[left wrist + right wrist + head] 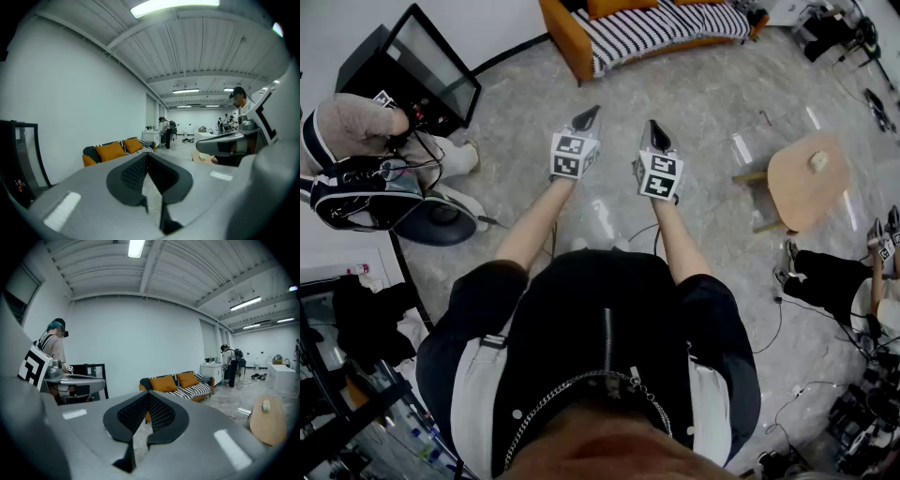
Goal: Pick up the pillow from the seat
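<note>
The person is standing on the grey marbled floor point(712, 103) and holding both grippers out ahead at about waist height, side by side with a narrow gap between them. The left gripper point(592, 112) is pointing slightly downward with its fingers point(131, 174) pressed together, and nothing is sitting between them. The right gripper point(652, 125) is tilting down in the same way, and its fingers point(162, 414) are likewise meeting at the tips and gripping nothing. The two orange pillows point(164, 383) are lying well apart from both grippers, across the room, leaning against the backrest of the sofa point(200, 389), one just beside the other above its black-and-white striped seat. In the head view the sofa is showing at the top edge, with only a strip of orange pillow visible over the stripes. A small round wooden table point(806, 183) is standing on the person's right, carrying a small pale thing point(817, 161) that is too small to make out. On the person's left, another person point(356, 127) is sitting near a black cabinet with a glass front point(422, 66).
</note>
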Available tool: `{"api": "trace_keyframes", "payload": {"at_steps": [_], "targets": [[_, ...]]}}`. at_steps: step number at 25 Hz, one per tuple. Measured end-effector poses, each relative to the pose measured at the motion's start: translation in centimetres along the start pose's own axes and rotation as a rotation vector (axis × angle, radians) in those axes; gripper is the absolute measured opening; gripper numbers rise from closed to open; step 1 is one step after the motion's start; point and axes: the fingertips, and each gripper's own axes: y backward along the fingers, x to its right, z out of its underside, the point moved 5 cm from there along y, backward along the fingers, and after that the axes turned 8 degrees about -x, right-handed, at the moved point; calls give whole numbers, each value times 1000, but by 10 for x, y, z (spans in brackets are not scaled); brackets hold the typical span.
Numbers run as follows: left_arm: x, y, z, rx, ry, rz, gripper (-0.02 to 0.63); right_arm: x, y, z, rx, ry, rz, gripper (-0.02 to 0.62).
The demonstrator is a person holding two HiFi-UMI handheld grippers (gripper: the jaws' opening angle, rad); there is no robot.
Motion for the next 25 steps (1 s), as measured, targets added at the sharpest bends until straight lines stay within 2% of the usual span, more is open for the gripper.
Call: {"api": "trace_keyframes", "payload": {"at_steps": [6, 12, 19, 22, 25], "targets": [[10, -5, 2, -12, -4, -5, 11, 9, 2, 3, -6, 5, -17, 2], [11, -10, 4, -24, 8, -23, 11, 15, -1, -7, 49, -29, -39, 3], [17, -33, 0, -30, 25, -59, 11, 48, -10, 3, 4, -50, -115, 3], [12, -38, 0, -30, 62, -86, 11, 62, -12, 6, -11, -54, -108, 3], [9, -45, 2, -41, 65, -92, 11, 77, -17, 6, -21, -60, -98, 3]]}}
